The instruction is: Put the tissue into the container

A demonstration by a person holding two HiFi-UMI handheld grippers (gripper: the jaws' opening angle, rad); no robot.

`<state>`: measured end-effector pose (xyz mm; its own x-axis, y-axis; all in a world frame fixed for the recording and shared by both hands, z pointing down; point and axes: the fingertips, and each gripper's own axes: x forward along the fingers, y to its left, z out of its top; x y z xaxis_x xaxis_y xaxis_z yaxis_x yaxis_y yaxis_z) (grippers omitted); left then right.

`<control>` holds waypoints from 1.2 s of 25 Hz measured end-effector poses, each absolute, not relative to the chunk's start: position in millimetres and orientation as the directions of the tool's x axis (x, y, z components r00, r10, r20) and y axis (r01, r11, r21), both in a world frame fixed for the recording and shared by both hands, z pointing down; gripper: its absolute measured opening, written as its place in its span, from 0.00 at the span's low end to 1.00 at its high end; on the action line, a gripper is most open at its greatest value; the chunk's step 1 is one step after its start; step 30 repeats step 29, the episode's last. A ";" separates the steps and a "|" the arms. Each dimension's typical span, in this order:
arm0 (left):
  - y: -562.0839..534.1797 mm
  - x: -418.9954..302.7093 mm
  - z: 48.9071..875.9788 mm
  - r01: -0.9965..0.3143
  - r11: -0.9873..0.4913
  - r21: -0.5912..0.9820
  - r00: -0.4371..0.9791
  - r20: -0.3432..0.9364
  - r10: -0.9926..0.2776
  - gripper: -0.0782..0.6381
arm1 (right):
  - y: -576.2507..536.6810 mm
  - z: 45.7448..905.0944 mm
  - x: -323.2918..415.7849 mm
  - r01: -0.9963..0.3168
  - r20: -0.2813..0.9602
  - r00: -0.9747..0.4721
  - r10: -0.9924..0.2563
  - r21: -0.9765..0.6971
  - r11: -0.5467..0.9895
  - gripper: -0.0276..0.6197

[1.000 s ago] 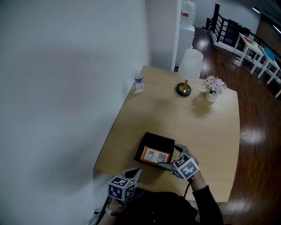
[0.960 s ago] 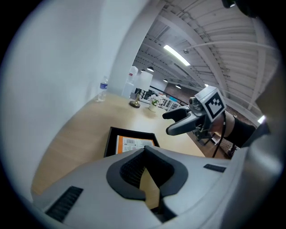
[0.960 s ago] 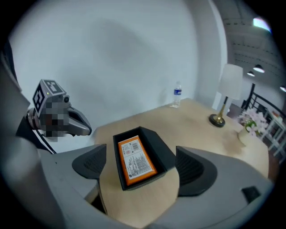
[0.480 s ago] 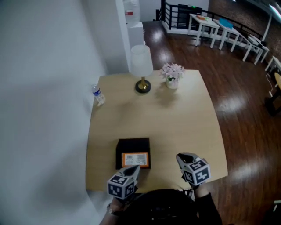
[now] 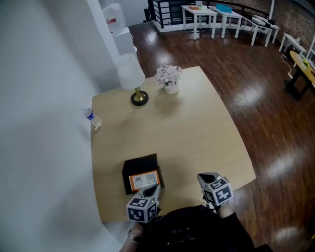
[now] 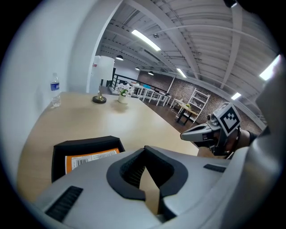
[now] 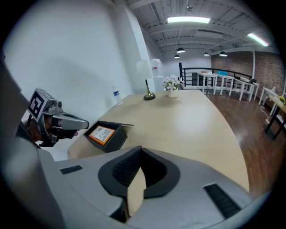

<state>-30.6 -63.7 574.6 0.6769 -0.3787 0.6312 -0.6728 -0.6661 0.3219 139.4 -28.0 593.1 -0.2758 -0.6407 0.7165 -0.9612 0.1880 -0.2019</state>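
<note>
Hard to make out:
- The black container [image 5: 141, 173] is seen at the near left of the table [image 5: 192, 138], just beyond the left gripper [image 5: 150, 191].
- An orange-labelled item [image 5: 143, 180] is seen lying flat inside it. Whether this is the tissue cannot be told, and the label's print is too small to read.
- The near table edge is cut off by the person's dark clothing [image 5: 197, 231], and the hands are largely hidden behind the marker cubes.

Tools:
- In the left gripper view the jaws are seen drawn together, with nothing between them and only a sliver of table behind.
- The right gripper [image 5: 205, 178] is held over the near table edge, well apart from the container. Its jaws are likewise closed on nothing.

Surface and room:
- The tan tabletop is set against a white wall [image 5: 39, 123] on the left.
- At the far side a white-shaded lamp [image 5: 131, 73] and a small pot of pale flowers [image 5: 168, 78] are noted near each other.
- A water bottle [image 5: 92, 118] stands at the far left edge by the wall.
- Dark glossy wood flooring [image 5: 256, 98] is seen to the right.
- White tables [image 5: 216, 12] and a water dispenser [image 5: 118, 24] stand in the far background.
</note>
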 end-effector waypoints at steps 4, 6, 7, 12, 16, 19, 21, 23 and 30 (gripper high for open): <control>-62.4 -35.6 573.9 -0.685 -0.657 0.315 0.665 0.638 -0.388 0.11 | -26.2 595.6 141.4 -0.962 0.725 -0.273 -0.632 -0.192 0.194 0.05; -61.0 -37.1 573.0 -0.691 -0.652 0.313 0.661 0.639 -0.393 0.11 | -26.9 596.1 142.6 -0.961 0.727 -0.275 -0.629 -0.189 0.202 0.05; -60.4 -38.1 573.0 -0.694 -0.649 0.312 0.658 0.641 -0.396 0.11 | -27.6 596.8 142.5 -0.960 0.726 -0.279 -0.628 -0.190 0.207 0.05; -58.7 -44.5 573.7 -0.713 -0.631 0.307 0.642 0.646 -0.412 0.11 | -33.1 598.3 138.6 -0.952 0.717 -0.305 -0.627 -0.203 0.231 0.05; -58.3 -46.4 571.9 -0.722 -0.621 0.305 0.636 0.646 -0.422 0.11 | -37.0 596.7 137.3 -0.947 0.708 -0.317 -0.631 -0.205 0.246 0.05; -58.7 -47.2 570.2 -0.726 -0.616 0.306 0.634 0.645 -0.426 0.11 | -37.6 595.2 138.1 -0.947 0.710 -0.317 -0.628 -0.205 0.246 0.05; -58.9 -47.7 569.3 -0.727 -0.614 0.307 0.634 0.644 -0.428 0.11 | -38.0 593.6 137.8 -0.947 0.711 -0.318 -0.627 -0.206 0.247 0.05; -58.7 -47.5 569.2 -0.727 -0.614 0.307 0.635 0.643 -0.429 0.11 | -39.1 592.4 137.9 -0.946 0.705 -0.320 -0.633 -0.204 0.251 0.05; -56.3 -46.0 570.6 -0.724 -0.618 0.307 0.636 0.643 -0.425 0.11 | -35.4 593.0 137.2 -0.944 0.708 -0.327 -0.625 -0.208 0.258 0.05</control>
